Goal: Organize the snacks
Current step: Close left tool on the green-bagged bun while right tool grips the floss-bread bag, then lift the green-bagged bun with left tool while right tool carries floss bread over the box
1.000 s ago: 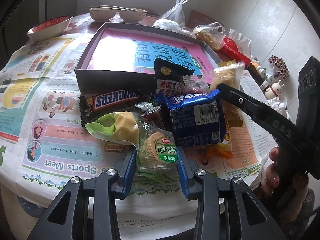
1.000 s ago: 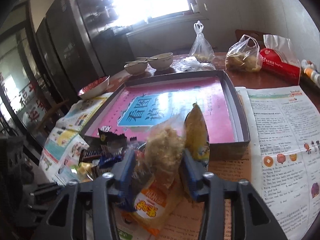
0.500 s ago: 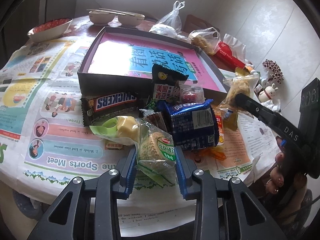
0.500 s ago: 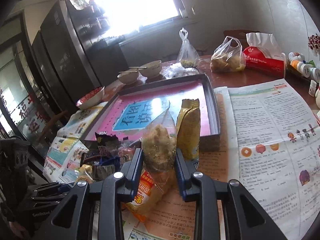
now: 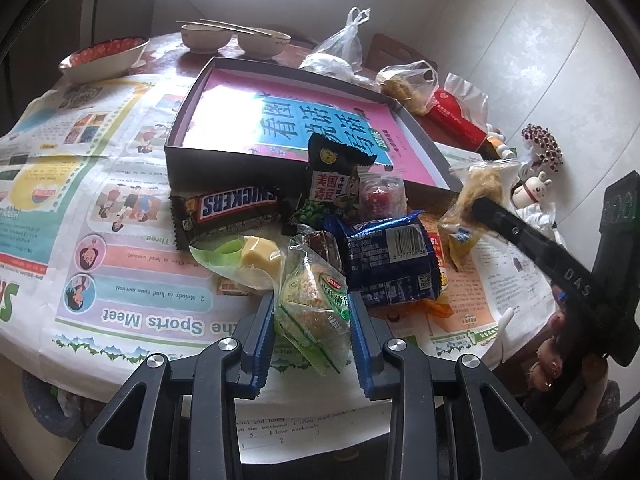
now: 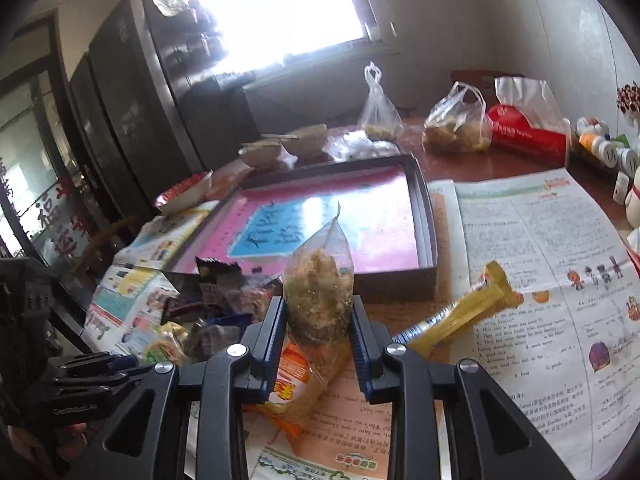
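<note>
A: Starting at the far left of the left wrist view, a red-patterned bowl (image 5: 105,54) sits at the back edge of the worktop (image 5: 168,46), with printed newspaper sheets (image 5: 80,184) spread across the near side.

B: And the dark shallow box (image 5: 224,160) stands just right of that, a pink and blue printed sheet lying flat inside it.

A: In front of the box sits the snack pile. A Snickers bar (image 5: 230,212) lies at its left, a pale yellow sweet in a green wrapper (image 5: 248,256) just below it, a dark blue biscuit pack (image 5: 390,260) to the right.

B: The left tongs (image 5: 312,320) are pinching the green cracker packet (image 5: 316,304), both blue pads pressed against its sides, at the near edge of the pile.

A: Further right, the right tongs (image 6: 318,320) come in, and their own camera shows them squeezing a clear bag of shredded snack (image 6: 318,292), orange print at its lower end.

B: That bag stands upright between the pads, above the newspaper, just in front of the box's near right corner.

A: Beside it on the right, a yellow wrapped bar (image 6: 460,312) lies tilted on the paper.

B: At the back right, knotted plastic bags (image 6: 456,126) and a red tissue pack (image 6: 528,136) rest on bare worktop.
</note>
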A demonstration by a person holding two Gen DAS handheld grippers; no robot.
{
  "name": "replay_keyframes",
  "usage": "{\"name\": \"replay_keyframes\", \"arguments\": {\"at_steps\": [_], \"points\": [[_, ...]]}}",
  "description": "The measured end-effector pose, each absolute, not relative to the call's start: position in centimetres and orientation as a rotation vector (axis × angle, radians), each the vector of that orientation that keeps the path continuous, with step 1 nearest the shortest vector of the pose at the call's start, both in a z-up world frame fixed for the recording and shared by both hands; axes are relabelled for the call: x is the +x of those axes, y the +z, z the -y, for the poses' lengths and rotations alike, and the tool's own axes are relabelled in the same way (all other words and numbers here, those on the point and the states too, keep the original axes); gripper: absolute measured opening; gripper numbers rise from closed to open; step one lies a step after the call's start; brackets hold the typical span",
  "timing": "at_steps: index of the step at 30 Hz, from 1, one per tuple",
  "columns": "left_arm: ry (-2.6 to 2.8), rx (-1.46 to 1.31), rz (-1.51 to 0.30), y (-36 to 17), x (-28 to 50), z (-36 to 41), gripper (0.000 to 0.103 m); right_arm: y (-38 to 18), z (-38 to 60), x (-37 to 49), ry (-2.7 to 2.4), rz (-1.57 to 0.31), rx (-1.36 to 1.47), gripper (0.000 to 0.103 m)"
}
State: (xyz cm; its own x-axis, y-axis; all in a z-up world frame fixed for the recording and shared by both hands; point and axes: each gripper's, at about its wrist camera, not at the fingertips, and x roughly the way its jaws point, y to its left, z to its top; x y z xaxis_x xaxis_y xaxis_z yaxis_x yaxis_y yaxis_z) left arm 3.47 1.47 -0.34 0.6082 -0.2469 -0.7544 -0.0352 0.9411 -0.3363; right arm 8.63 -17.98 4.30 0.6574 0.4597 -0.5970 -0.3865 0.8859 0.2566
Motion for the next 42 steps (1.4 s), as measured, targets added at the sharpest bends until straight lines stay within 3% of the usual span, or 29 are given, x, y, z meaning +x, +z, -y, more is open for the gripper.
{"name": "replay_keyframes", "arguments": {"at_steps": [12,22,35,42], "points": [[-0.121,-0.349,-0.868,1.1,3.1,-2.5,0.026,6.0,17.9,9.6,0.473,-0.66,0.118,0.031],[-0.126,-0.353,-0.867,1.2,4.3,-2.6,0.026,5.1,17.5,10.5,0.477,-0.689,0.114,0.031],[-0.07,-0.328,-0.837,0.6,4.4,-3.5,0.032,4.9,17.3,10.6,0.483,-0.701,0.112,0.031],[-0.018,-0.332,-0.85,-0.1,4.3,-4.6,0.049,4.8,17.4,10.6,0.491,-0.705,0.119,0.031]]}}
